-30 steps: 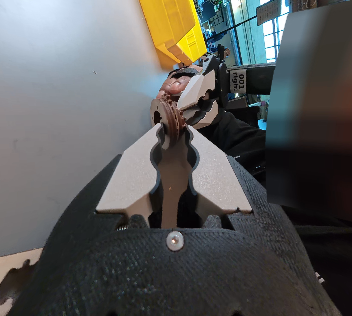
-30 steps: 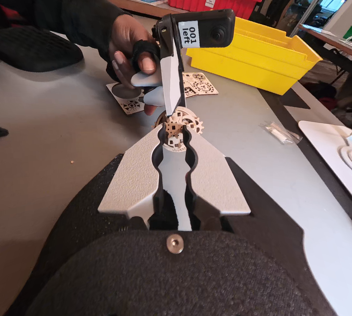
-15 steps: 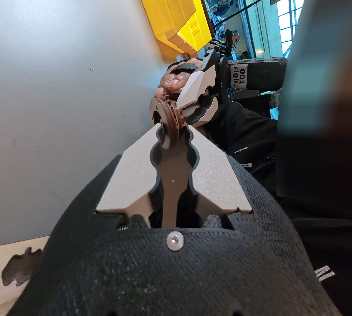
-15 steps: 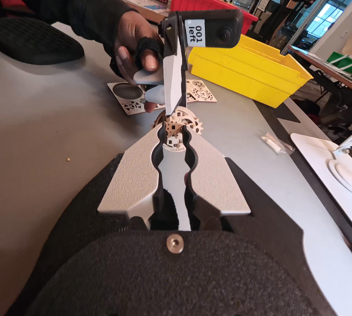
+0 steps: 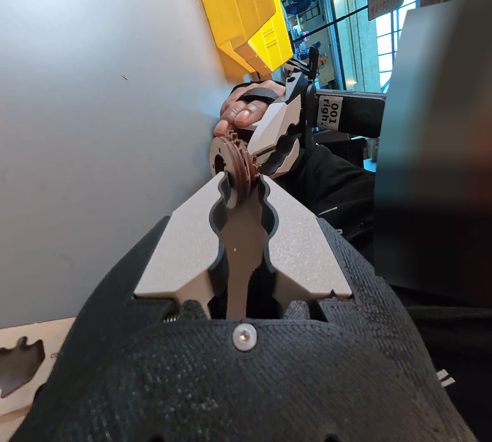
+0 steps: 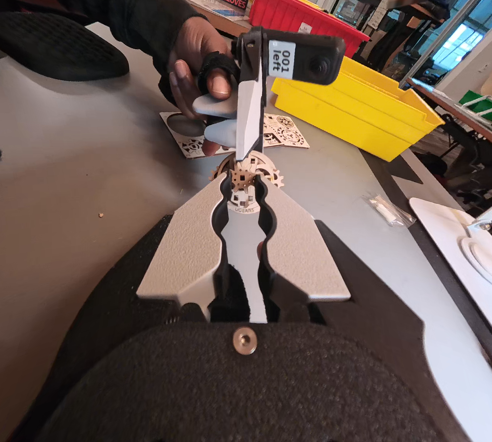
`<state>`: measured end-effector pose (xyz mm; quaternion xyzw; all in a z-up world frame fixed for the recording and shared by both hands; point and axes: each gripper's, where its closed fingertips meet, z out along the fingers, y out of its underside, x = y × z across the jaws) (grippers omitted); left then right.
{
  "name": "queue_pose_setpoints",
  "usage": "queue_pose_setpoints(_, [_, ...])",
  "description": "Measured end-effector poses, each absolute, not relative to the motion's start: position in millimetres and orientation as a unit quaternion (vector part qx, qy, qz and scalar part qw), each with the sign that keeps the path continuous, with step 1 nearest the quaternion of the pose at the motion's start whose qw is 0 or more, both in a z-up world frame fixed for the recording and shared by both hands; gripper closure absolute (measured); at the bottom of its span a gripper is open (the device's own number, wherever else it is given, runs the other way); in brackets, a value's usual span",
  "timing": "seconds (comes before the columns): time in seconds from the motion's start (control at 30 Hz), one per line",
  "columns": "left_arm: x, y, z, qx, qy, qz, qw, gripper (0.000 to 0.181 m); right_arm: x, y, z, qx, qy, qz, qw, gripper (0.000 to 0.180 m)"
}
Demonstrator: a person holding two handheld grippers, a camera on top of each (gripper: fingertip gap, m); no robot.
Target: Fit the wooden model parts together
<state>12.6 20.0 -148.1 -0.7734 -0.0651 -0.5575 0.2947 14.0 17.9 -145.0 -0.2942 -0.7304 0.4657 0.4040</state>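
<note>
My left gripper [image 5: 241, 179] is shut on a stacked wooden gear assembly [image 5: 234, 163], seen edge-on above the grey table. My right gripper [image 6: 241, 181] is shut on a small wooden cog [image 6: 242, 179] and holds it against the face of that assembly [image 6: 262, 167]. In the right wrist view the left gripper [image 6: 243, 157] comes down from above onto the assembly. In the left wrist view the right gripper [image 5: 257, 156] meets the assembly from the right side. How the cog sits on the assembly is hidden by the fingers.
Wooden part sheets [image 6: 279, 133] lie on the table [image 6: 66, 163] behind the assembly, one also at the left wrist view's lower left [image 5: 24, 357]. A yellow bin [image 6: 354, 112] stands at the back right, a red bin [image 6: 300, 14] behind it. A small plastic bag [image 6: 386, 209] and a white tray [image 6: 458, 237] lie right.
Both grippers keep their hold on the parts and stay pressed together. The views have shifted slightly; the grip and the parts look the same.
</note>
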Motion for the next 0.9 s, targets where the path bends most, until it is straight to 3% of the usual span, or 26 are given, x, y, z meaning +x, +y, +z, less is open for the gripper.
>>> queue_pose_setpoints(0.17, [8,25,-149,-0.784,-0.07,-0.532,0.313,0.161,9,26,-146,-0.342,-0.716,0.462,0.396,0.164])
queue_pose_setpoints(0.4, [10,23,-149,-0.793,-0.052,-0.516,0.32,0.161,11,21,-146,-0.267,-0.744,0.423,0.444,0.163])
queue_pose_setpoints(0.6, [7,22,-147,-0.778,-0.066,-0.533,0.326,0.161,7,21,-143,-0.373,-0.699,0.489,0.365,0.164])
queue_pose_setpoints(0.83, [-1,31,-141,-0.736,-0.101,-0.558,0.371,0.161,15,27,-119,-0.363,-0.669,0.548,0.346,0.164])
queue_pose_setpoints(0.9, [-4,31,-140,-0.728,-0.108,-0.557,0.384,0.161,18,29,-121,-0.387,-0.664,0.569,0.293,0.164])
